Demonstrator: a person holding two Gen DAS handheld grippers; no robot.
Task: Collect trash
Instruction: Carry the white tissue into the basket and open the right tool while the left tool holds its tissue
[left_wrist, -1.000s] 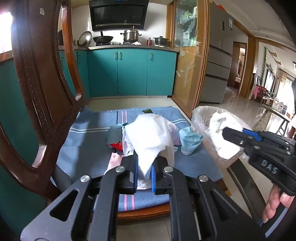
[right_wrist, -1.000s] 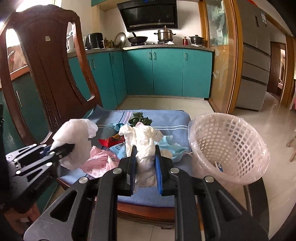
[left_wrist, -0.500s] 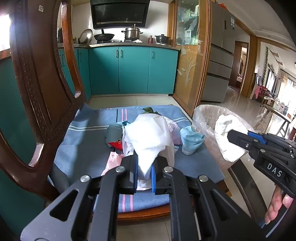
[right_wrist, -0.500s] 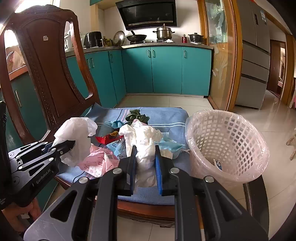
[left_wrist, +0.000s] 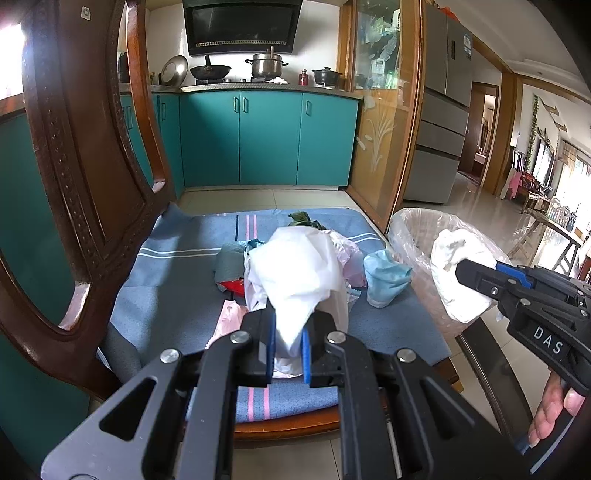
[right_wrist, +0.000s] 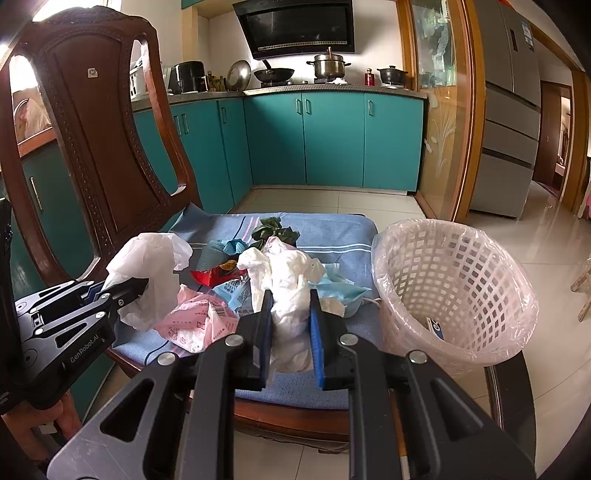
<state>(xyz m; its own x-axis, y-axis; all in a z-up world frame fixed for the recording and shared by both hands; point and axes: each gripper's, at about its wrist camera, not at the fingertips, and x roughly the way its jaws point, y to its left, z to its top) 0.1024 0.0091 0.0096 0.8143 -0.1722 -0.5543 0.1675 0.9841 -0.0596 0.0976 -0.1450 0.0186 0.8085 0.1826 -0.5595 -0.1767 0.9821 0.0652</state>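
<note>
Between the blue pads of the right gripper (right_wrist: 290, 326) sits a crumpled white tissue wad (right_wrist: 286, 280), clamped and held above the chair cushion (right_wrist: 332, 229). The lined white basket (right_wrist: 452, 291) stands just to the right of this gripper, beside the cushion's edge, its open mouth facing up; the coming move, I judge, turns on carrying the wad rightward over that rim. The right gripper is plainly the nearer of the two to the basket. The left gripper (left_wrist: 290, 341) is likewise closed on trash, a white plastic bag (left_wrist: 301, 271) that stands up from its pads, and the basket lies well off to its right, beyond the other gripper.

Ahead of both grippers, loose trash lies heaped on the cushion: one pink wrapper (right_wrist: 197, 321), one red wrapper (right_wrist: 214, 275), one light blue mask (right_wrist: 341, 290), one printed blue packet (right_wrist: 234, 288), one grey-blue cloth (left_wrist: 229, 262) and one clump of dark green leaves (right_wrist: 275, 230). That makes two pieces held and about six still lying there. One small item already shows inside the basket.
</note>
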